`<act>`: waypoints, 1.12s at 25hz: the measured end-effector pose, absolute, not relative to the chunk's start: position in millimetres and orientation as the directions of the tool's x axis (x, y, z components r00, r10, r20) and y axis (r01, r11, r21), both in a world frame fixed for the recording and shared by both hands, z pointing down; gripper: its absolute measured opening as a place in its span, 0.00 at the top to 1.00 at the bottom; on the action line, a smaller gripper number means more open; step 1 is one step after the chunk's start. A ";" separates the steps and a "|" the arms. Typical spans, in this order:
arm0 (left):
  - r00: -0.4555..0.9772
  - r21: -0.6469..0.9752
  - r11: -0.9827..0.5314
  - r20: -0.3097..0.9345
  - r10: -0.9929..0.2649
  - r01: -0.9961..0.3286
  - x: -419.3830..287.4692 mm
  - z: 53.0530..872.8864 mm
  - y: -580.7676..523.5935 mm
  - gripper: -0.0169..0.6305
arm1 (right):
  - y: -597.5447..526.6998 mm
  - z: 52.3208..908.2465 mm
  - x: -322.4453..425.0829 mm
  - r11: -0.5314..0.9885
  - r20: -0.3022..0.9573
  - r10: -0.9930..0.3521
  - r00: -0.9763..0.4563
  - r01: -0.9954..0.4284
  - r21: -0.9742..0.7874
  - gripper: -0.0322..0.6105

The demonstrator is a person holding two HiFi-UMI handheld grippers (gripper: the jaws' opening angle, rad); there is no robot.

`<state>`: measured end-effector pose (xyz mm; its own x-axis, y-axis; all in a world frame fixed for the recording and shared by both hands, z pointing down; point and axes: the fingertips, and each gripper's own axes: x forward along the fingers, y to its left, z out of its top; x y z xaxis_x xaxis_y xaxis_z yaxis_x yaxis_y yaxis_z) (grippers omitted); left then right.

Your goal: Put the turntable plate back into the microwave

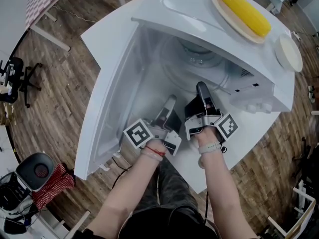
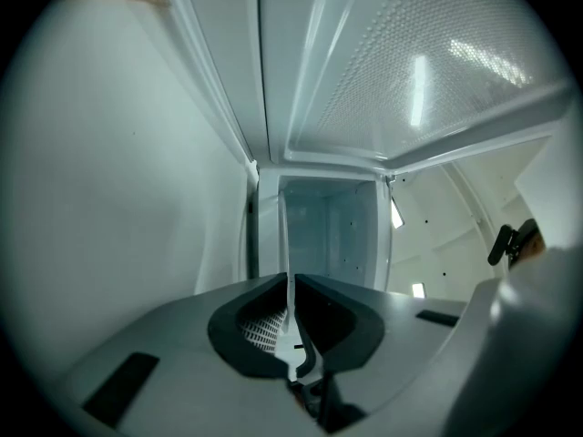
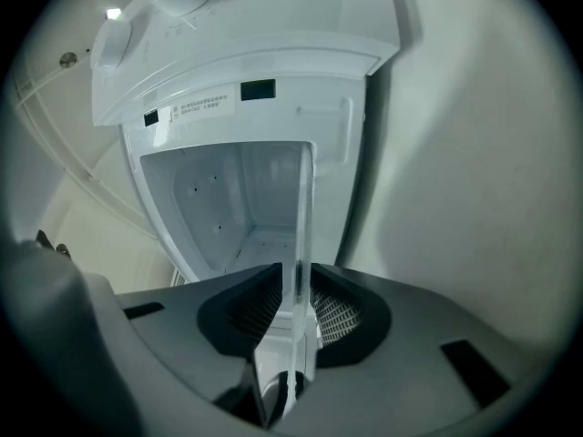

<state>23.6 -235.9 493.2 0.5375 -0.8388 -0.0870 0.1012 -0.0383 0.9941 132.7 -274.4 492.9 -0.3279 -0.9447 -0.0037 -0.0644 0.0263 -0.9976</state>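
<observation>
The clear glass turntable plate (image 1: pixel 197 66) is held by its near rim in the mouth of the white microwave (image 1: pixel 259 91), whose door (image 1: pixel 107 93) stands swung out to the left. My left gripper (image 1: pixel 170 102) is shut on the plate's rim, and my right gripper (image 1: pixel 201 89) is shut on the rim just beside it. In the left gripper view the plate (image 2: pixel 289 280) appears edge-on as a thin glass line pinched in the left gripper (image 2: pixel 291 321). The right gripper view shows the same glass edge (image 3: pixel 299 235) clamped in the right gripper (image 3: pixel 297 303), with the cavity ahead.
On top of the microwave lie a corn cob (image 1: pixel 245 10) on a plate and a small white dish (image 1: pixel 289 54). The open door blocks the left side. A red cloth (image 1: pixel 52 183) and dark gear lie on the wooden floor at lower left.
</observation>
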 end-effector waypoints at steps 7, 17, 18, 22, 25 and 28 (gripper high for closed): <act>0.584 0.995 -0.073 -0.098 -0.806 0.067 32.4 489.2 -241.4 0.93 | -266.5 492.2 118.8 0.030 0.001 -0.917 -0.398 -0.072 -0.997 0.81; 0.594 0.996 -0.067 -0.090 -0.799 0.060 34.2 490.8 -245.9 0.93 | -269.3 499.6 117.6 0.010 0.014 -0.919 -0.394 -0.058 -0.998 0.86; 0.594 0.996 -0.066 -0.090 -0.799 0.062 34.3 491.0 -245.4 0.92 | -270.4 499.7 118.9 0.007 0.011 -0.923 -0.385 -0.044 -0.999 0.86; 0.599 0.995 -0.065 -0.094 -0.795 0.069 35.2 492.3 -243.2 0.92 | -277.6 499.6 124.2 0.000 0.009 -0.932 -0.362 -0.025 -1.000 0.86; 0.600 0.996 -0.062 -0.092 -0.795 0.070 34.7 494.1 -241.6 0.93 | -282.9 498.7 128.0 0.002 0.007 -0.937 -0.350 -0.024 -1.000 0.86; 0.599 0.995 -0.064 -0.094 -0.795 0.073 34.0 494.3 -241.4 0.93 | -288.2 497.8 129.9 0.001 0.009 -0.939 -0.345 -0.027 -1.000 0.86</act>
